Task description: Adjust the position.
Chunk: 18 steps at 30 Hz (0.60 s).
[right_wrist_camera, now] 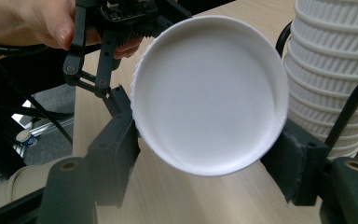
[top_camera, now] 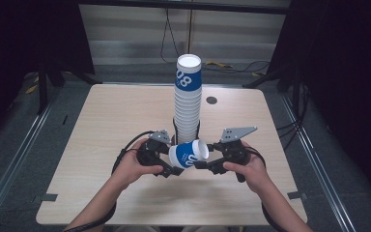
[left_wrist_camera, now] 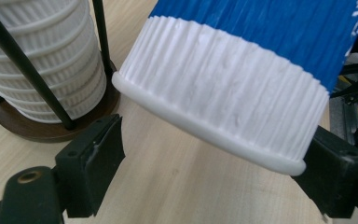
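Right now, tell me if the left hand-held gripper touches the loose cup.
Touching on one side. The left gripper view shows the left hand-held gripper with one jaw against the cup rim, the other standing clear with table showing between.

The desk (top_camera: 116, 116) has a pale wood-grain top, matt and smooth. The cup (top_camera: 188, 154) looks like paper: a blue printed wall, a finely ribbed white band (left_wrist_camera: 223, 93) at the mouth end, a smooth rolled rim and a smooth matt white base (right_wrist_camera: 209, 93). The stack (top_camera: 187, 104) shows the same ribbed white bands. Its holder has thin black rods (left_wrist_camera: 23, 74), smooth like painted metal, on a dark round wooden base (left_wrist_camera: 37, 130). The left hand-held gripper (left_wrist_camera: 214, 182) is matt black plastic, its pads slightly scuffed.
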Motion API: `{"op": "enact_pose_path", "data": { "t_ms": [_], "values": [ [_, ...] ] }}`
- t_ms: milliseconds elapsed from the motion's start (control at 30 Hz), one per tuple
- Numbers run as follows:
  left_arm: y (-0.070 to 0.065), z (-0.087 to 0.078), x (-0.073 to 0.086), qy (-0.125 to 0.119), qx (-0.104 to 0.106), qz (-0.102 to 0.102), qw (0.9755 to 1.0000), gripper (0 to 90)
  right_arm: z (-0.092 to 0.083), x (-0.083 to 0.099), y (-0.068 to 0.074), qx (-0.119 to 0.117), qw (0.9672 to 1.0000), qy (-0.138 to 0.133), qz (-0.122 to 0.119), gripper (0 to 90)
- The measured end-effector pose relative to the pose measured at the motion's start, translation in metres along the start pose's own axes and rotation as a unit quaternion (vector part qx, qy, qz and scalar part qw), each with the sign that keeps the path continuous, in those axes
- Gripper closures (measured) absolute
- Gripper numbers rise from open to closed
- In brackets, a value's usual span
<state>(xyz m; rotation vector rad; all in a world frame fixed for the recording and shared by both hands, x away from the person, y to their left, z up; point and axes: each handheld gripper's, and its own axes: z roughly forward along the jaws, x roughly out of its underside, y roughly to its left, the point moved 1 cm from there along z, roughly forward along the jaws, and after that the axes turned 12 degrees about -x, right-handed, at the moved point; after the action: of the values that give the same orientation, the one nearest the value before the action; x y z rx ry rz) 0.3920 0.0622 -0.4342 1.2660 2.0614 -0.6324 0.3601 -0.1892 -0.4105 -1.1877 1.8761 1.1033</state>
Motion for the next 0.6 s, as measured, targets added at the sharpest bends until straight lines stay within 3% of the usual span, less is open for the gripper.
{"op": "enact_pose_path", "data": {
  "t_ms": [67, 600],
  "values": [
    [-0.0006, 0.0006, 0.0, -0.011, 0.0, -0.001, 0.9999, 15.1, 0.0, 0.0001, 0.0002, 0.0, 1.0, 0.0, 0.0, 30.5],
    [0.0007, -0.0026, -0.0017, -0.009, -0.004, 0.029, 0.9995, 14.4, 0.0017, 0.0, 0.0003, -0.005, 1.0, 0.005, -0.001, 30.5]
  ]
}}
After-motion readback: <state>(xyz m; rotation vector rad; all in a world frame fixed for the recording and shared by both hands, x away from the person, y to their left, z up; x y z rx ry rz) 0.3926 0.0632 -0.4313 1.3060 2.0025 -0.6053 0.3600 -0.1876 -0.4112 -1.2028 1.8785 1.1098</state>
